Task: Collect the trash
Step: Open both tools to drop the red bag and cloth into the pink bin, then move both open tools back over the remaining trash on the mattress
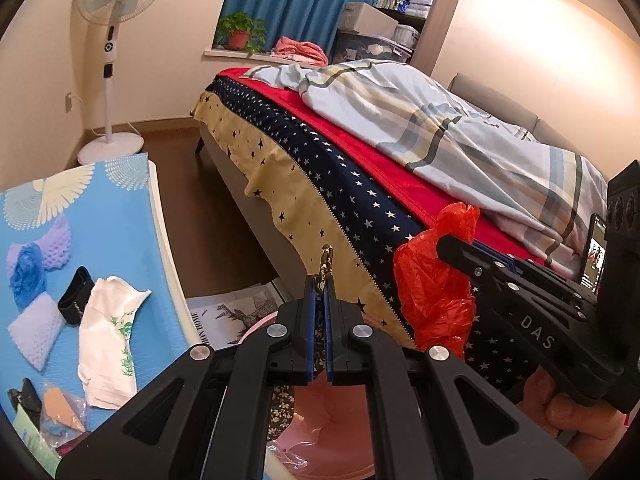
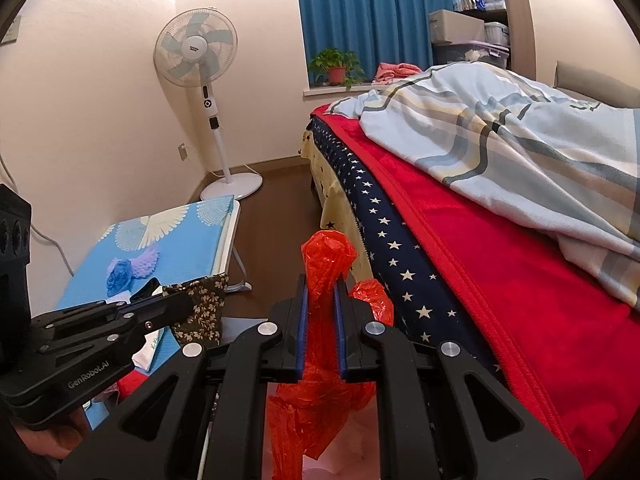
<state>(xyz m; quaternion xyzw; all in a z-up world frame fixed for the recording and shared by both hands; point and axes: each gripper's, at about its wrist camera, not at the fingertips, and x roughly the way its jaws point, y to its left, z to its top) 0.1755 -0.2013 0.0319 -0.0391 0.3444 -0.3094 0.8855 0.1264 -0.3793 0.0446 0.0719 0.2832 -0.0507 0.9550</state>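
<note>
Left gripper (image 1: 320,300): jaws nearly together, pinching a dark floral cloth (image 2: 202,312) that hangs below the pads, over the pink basin (image 1: 320,420).
Right gripper (image 2: 320,300): jaws narrow, clamped on a crumpled red plastic bag (image 2: 320,292); part of the bag bunches above the pads, the rest dangles beneath.
Where the trash is: cloth and bag are both held in the air, just beside the bed edge (image 1: 352,216); more items lie on the blue-covered side table (image 1: 120,216), among them a white printed bag (image 1: 108,340), purple foam pads (image 1: 36,332) and a crumpled blue cover (image 1: 26,276).
Risk, bag: the film is thin and slick, so it could slide out of the pads if swung fast; its loose tail could snag on the quilt zipper (image 1: 320,236).
Risk, cloth: only a narrow fold looks caught, so a jerk might free it beside the basin, not in it.
Risk, grippers: they work close together, and crossing paths could tangle bag and cloth or knock the tools.
Edges: the bed side rises to the right, the table rim (image 1: 168,240) to the left, and a printed paper (image 1: 236,316) lies on the floor between them.
Open room: a narrow strip of dark floor (image 1: 192,200) runs toward the standing fan (image 1: 112,60); straight down over the basin looks the freest way.
</note>
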